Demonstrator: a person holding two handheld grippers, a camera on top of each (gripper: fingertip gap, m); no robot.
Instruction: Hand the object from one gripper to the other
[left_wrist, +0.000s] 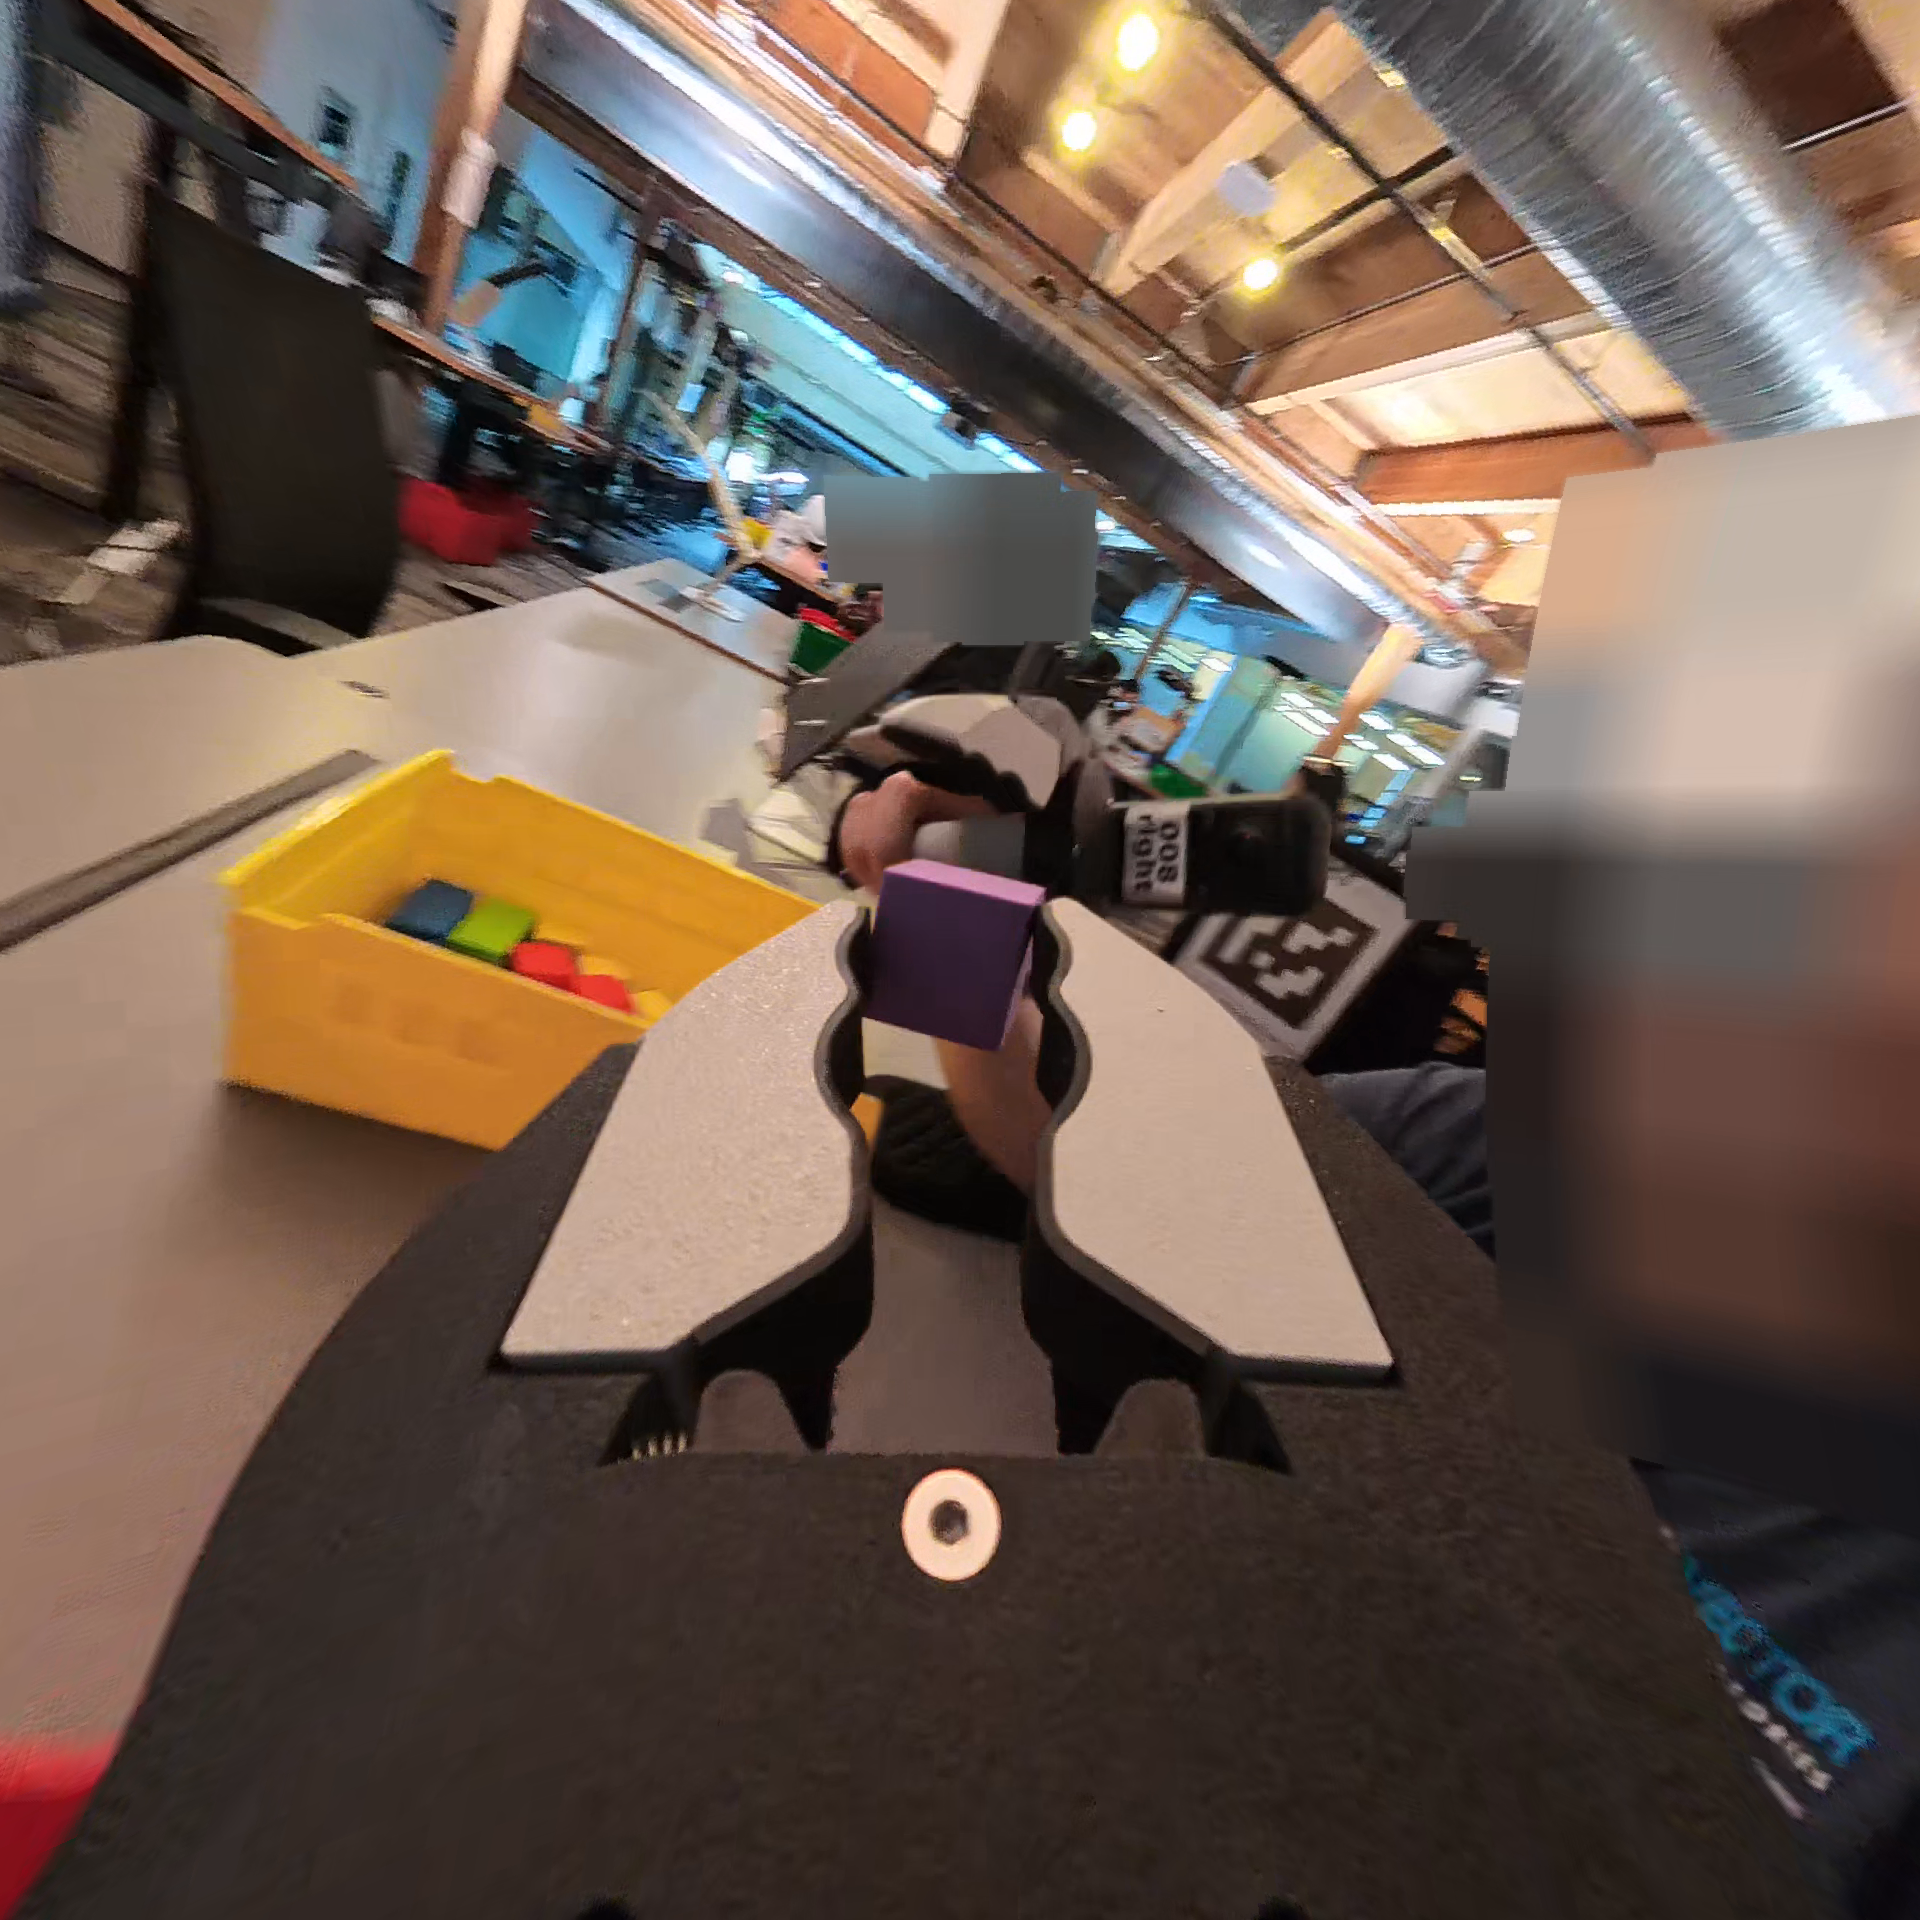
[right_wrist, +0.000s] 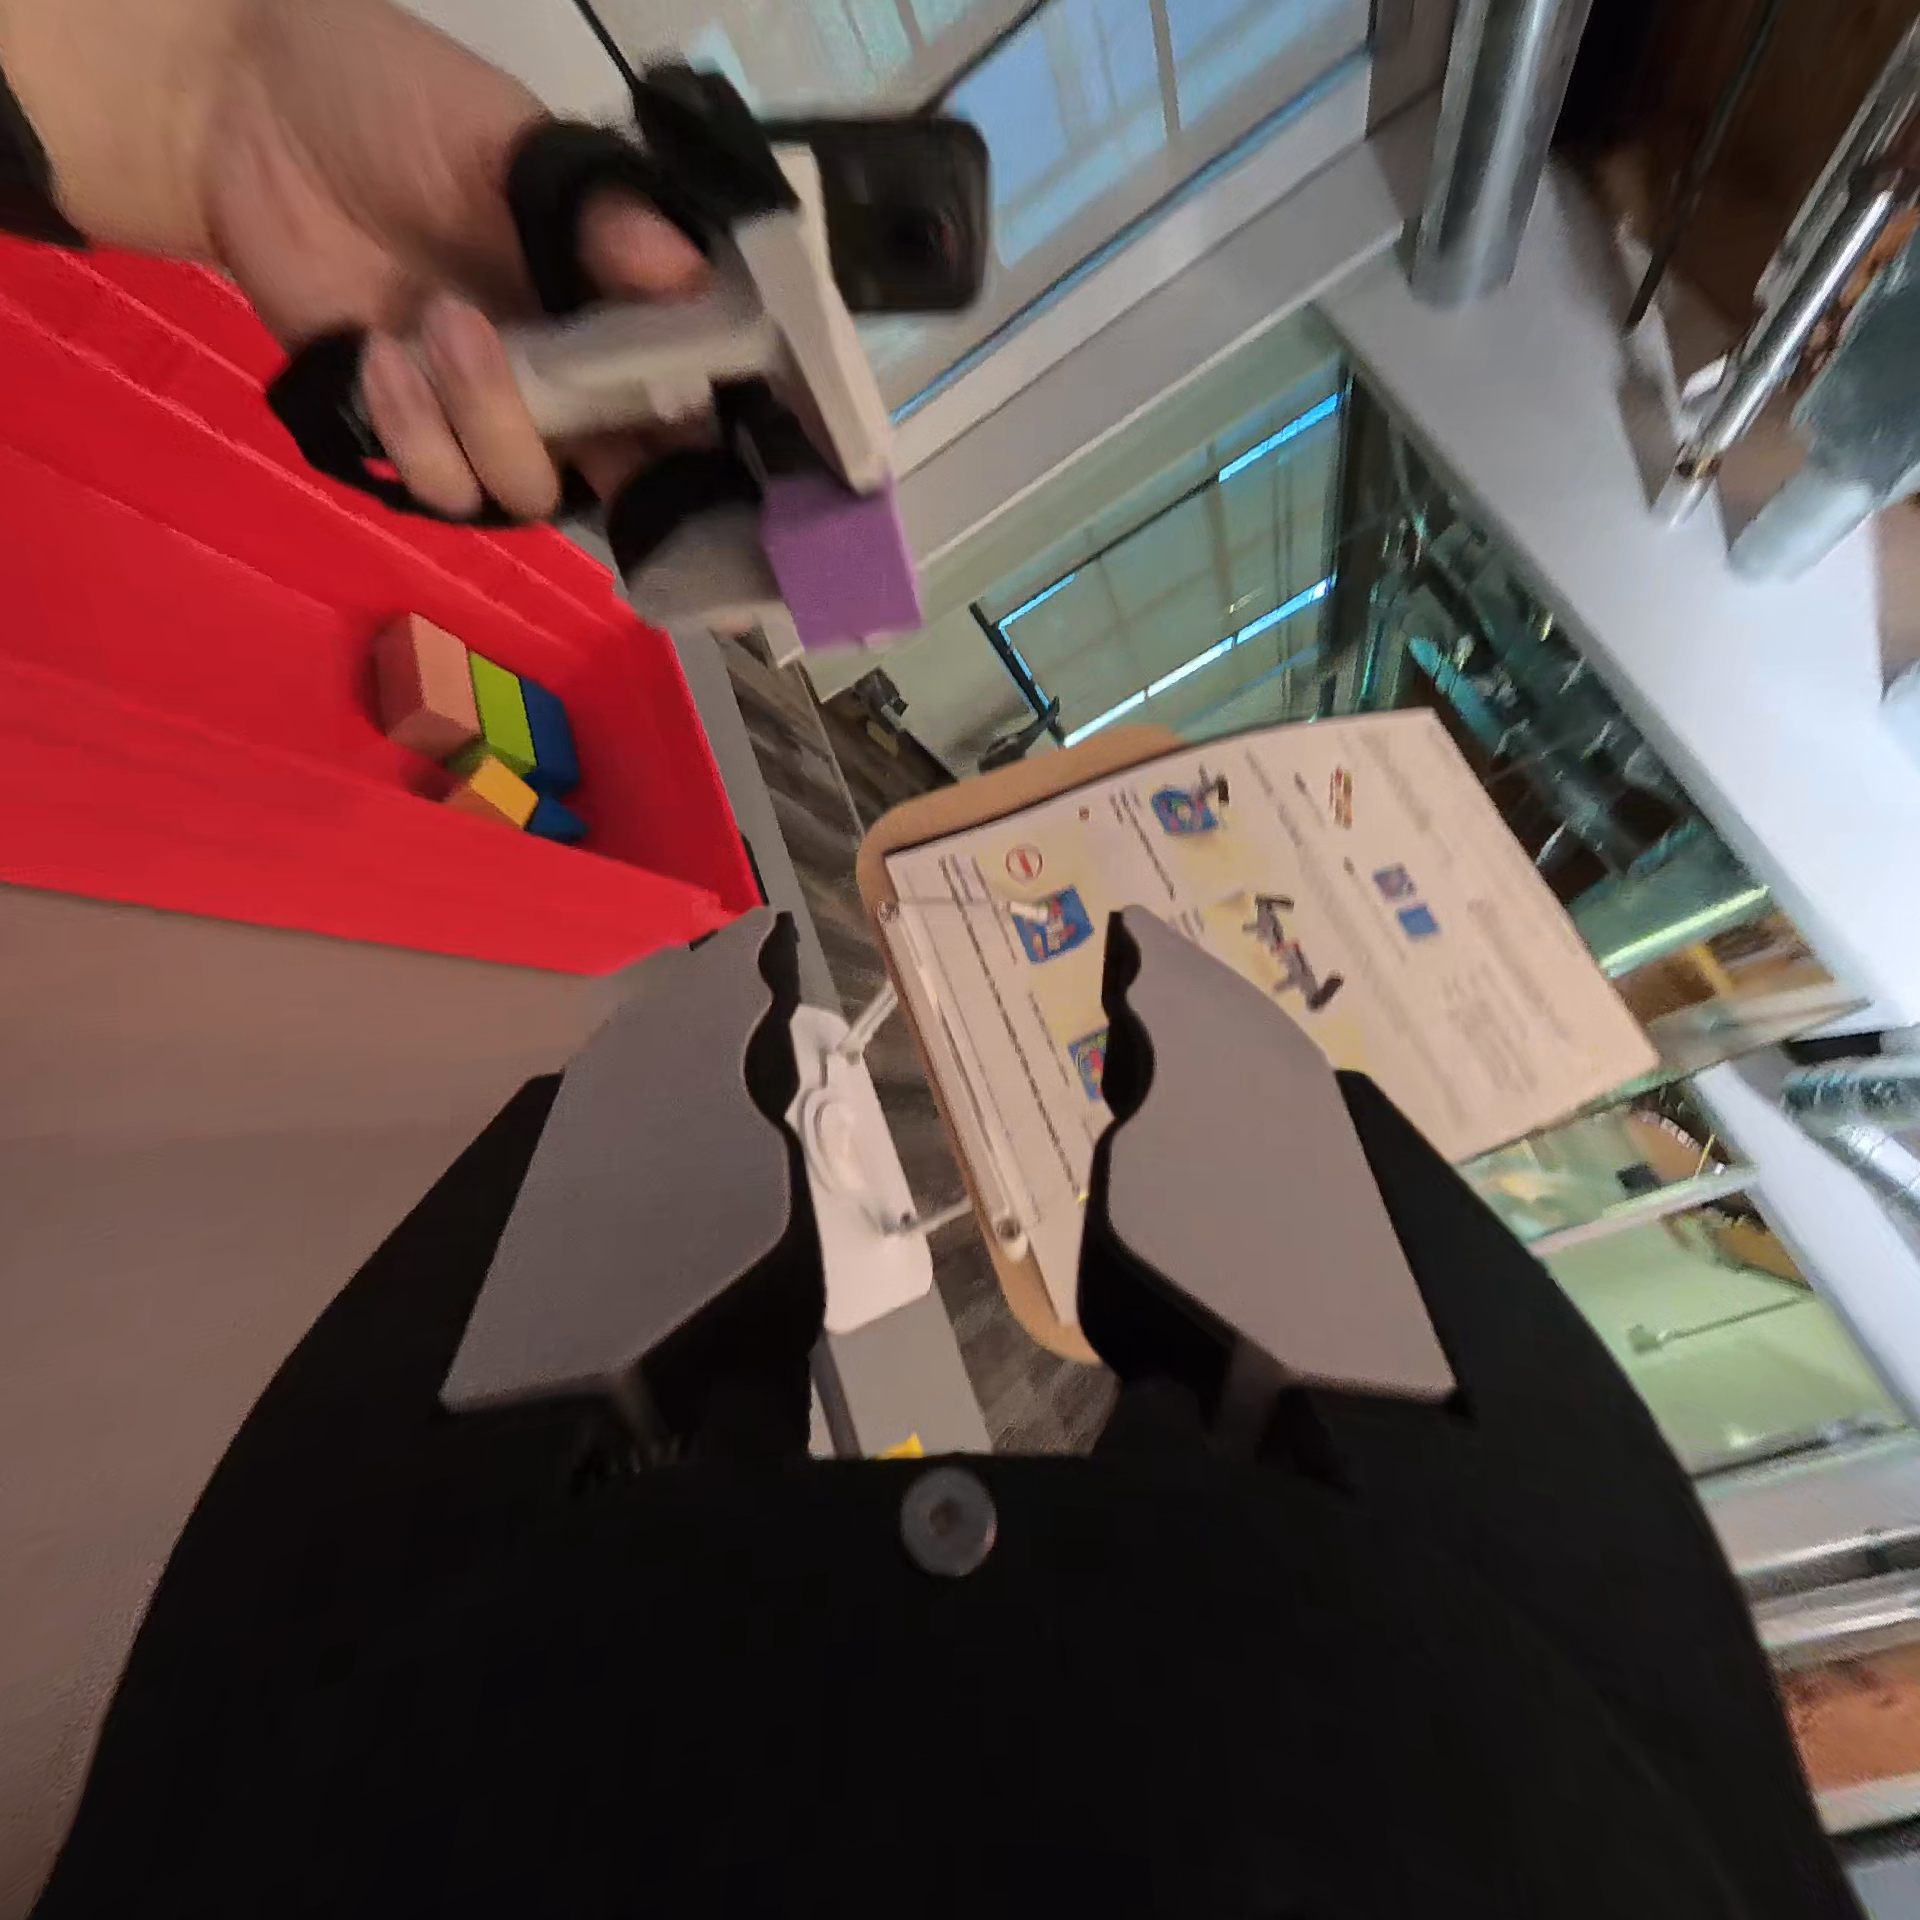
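The left gripper (left_wrist: 951, 951) fingers clamp the purple cube (left_wrist: 951, 961); the right gripper (right_wrist: 945, 945) fingers stand apart, empty. Only the right wrist view shows a red bin (right_wrist: 260, 623).

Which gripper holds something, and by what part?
The left gripper holds the purple block by two opposite side faces; the right gripper is open and empty.

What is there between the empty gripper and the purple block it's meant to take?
Nothing visible. In the right wrist view, the right gripper is open and only open air separates it from the purple block, held up by the left gripper. The red bin sits off to the side.
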